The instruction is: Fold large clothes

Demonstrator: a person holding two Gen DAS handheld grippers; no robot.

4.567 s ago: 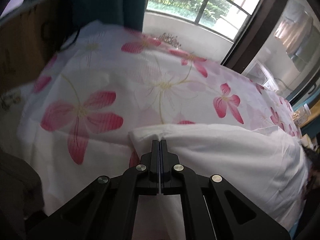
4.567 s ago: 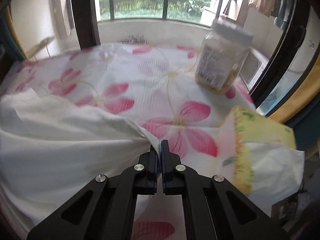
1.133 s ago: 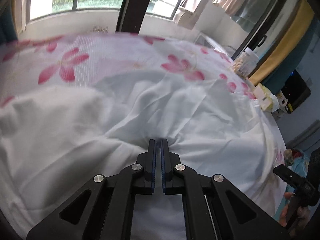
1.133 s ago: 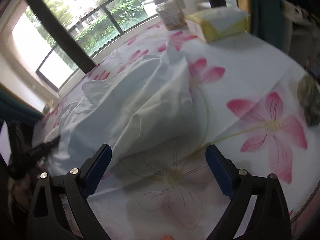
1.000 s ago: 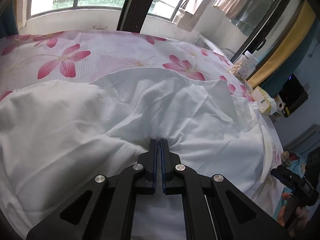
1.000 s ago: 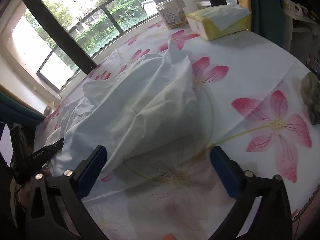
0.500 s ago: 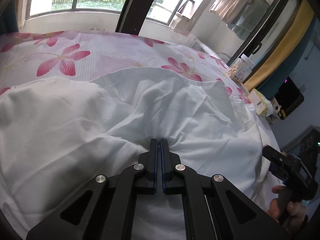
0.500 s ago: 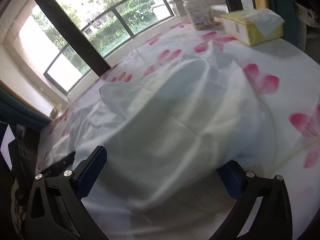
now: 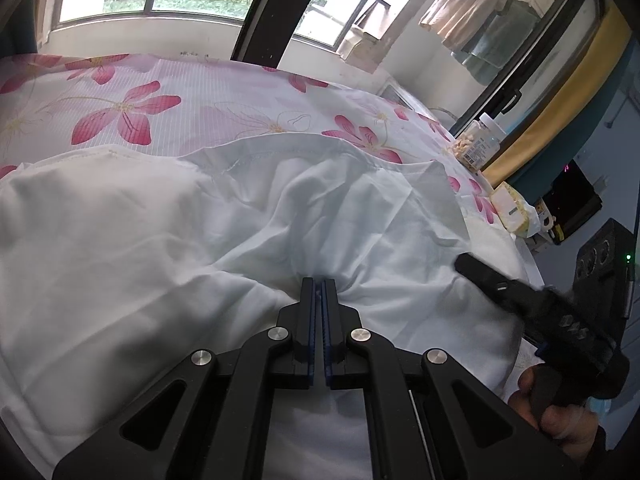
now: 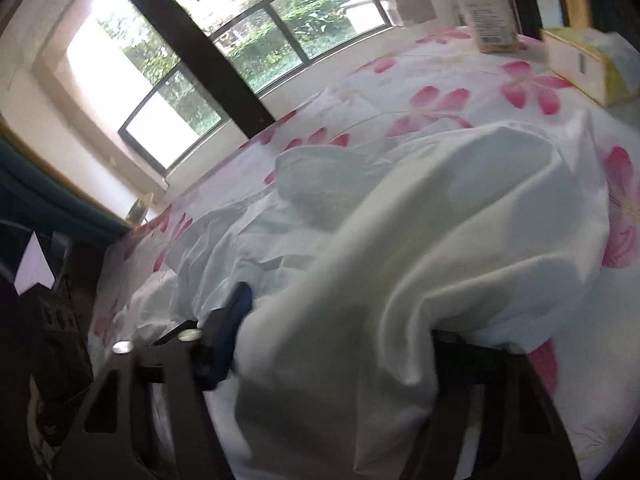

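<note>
A large white garment (image 9: 160, 248) lies crumpled on a pink-flowered tablecloth (image 9: 120, 112). My left gripper (image 9: 320, 284) is shut on a pinch of the garment near its front edge. My right gripper (image 10: 340, 320) is open, with its jaws wide apart and a thick fold of the garment (image 10: 440, 240) lying between them; its right finger is hidden under the cloth. The right gripper also shows in the left wrist view (image 9: 492, 280), held by a hand at the garment's right side.
A clear jar (image 10: 486, 20) and a yellow tissue box (image 10: 588, 64) stand at the table's far right. Windows (image 10: 256, 40) run behind the table. A black device (image 9: 576, 204) sits off the right edge.
My right gripper has moved in from the bare cloth to straddle a fold of the garment, still open. My left gripper stays shut on the garment.
</note>
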